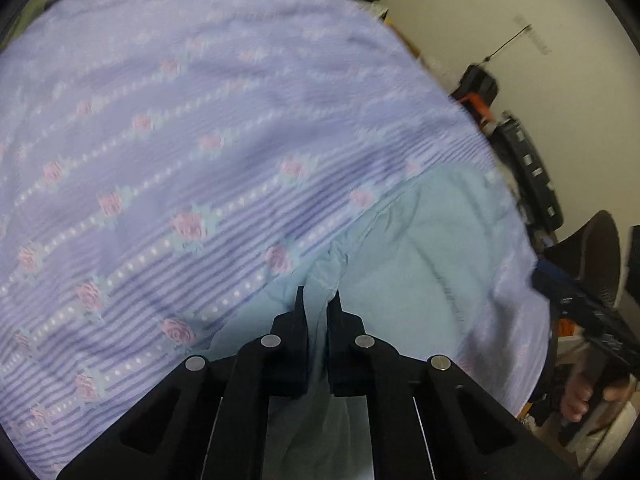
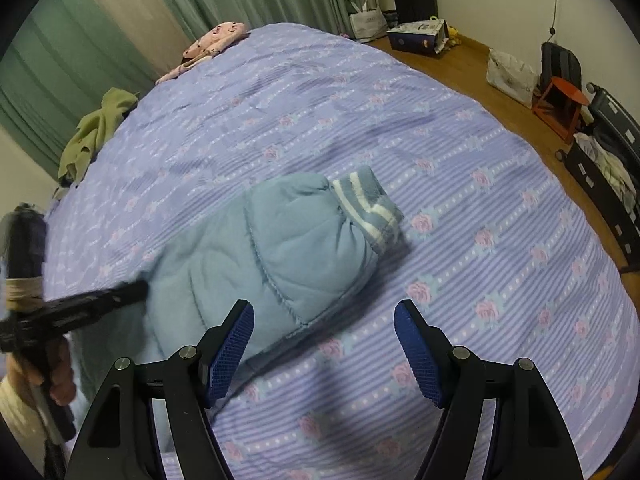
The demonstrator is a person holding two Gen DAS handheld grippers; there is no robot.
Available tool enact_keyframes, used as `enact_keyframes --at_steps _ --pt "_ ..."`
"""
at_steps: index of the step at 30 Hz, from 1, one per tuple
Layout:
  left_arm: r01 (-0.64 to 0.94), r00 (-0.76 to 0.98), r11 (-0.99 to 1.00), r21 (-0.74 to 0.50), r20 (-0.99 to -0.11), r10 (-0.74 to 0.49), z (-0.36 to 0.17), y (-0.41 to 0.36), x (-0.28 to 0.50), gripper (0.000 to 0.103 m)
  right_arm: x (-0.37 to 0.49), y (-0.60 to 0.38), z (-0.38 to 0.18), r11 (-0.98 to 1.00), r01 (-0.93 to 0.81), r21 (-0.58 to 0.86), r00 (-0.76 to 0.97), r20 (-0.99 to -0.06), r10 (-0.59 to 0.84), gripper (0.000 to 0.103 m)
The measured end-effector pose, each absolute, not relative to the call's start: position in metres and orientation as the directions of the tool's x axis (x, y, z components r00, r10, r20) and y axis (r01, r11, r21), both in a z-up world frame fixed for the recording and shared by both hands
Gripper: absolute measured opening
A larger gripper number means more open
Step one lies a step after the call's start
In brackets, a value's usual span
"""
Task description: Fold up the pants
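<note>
Padded light-blue pants (image 2: 280,248) lie on a purple rose-patterned bedspread (image 2: 460,152), their long axis running from near left to far right, striped cuff (image 2: 368,208) farthest. The left gripper (image 1: 319,300) pinches their fabric; the right gripper (image 2: 324,320) hangs apart above them.

Left gripper (image 1: 319,300): jaws nearly closed, pinching a fold of light blue cloth between the fingers (image 1: 299,312); black body filling the bottom of its own view.
Left hand (image 2: 60,376): wrapped around the gripper handle at the left edge of the right wrist view.
Right gripper (image 2: 324,320): jaws spread wide, blue pads (image 2: 234,344) bare, nothing between them.
Right hand (image 1: 580,396): gripping its handle, low at the right edge.
</note>
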State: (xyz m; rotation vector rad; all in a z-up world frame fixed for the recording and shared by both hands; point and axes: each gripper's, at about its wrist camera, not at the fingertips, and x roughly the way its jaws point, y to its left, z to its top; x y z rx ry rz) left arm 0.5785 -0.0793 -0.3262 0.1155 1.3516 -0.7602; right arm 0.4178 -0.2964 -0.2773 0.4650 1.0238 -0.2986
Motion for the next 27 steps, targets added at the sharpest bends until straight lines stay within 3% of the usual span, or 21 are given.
enact_keyframes --at_steps 4,8,10,13,18,22,27 --pt "0.457 0.045 0.827 -0.327 -0.920 -0.389 -0.335 -0.072 0.581 0.034 0.418 -0.290 -0.276 0.873 0.435 0.221 0.489 -0.872 -0.022 0.074" --pt "0.388 0.169 0.857 -0.341 -0.887 -0.429 -0.287 -0.040 0.567 0.052 0.411 -0.277 -0.269 0.887 0.404 0.221 0.490 -0.872 -0.006 0.074" --pt "0.384 0.283 0.865 -0.322 -0.851 -0.442 -0.252 -0.014 0.546 0.070 0.403 -0.264 -0.261 0.900 0.370 0.229 0.504 -0.863 0.013 0.074" --pt "0.331 0.424 0.911 -0.247 -0.823 -0.378 -0.213 0.039 0.501 0.073 0.391 -0.240 -0.250 0.925 0.298 0.235 0.522 -0.851 0.048 0.074" --pt "0.182 0.446 0.965 -0.187 -0.859 -0.251 -0.214 0.121 0.441 0.073 0.374 -0.185 -0.244 0.956 0.150 0.252 0.506 -0.850 0.144 0.074" --pt "0.052 0.378 0.969 -0.240 -0.894 -0.241 -0.245 0.172 0.409 0.072 0.362 -0.135 -0.253 0.970 0.023 0.241 0.464 -0.862 0.203 0.074" --pt "-0.090 0.343 0.916 -0.390 -0.876 -0.339 -0.286 0.202 0.399 0.069 0.355 -0.095 -0.271 0.969 -0.058 0.240 0.400 -0.884 0.243 0.074"
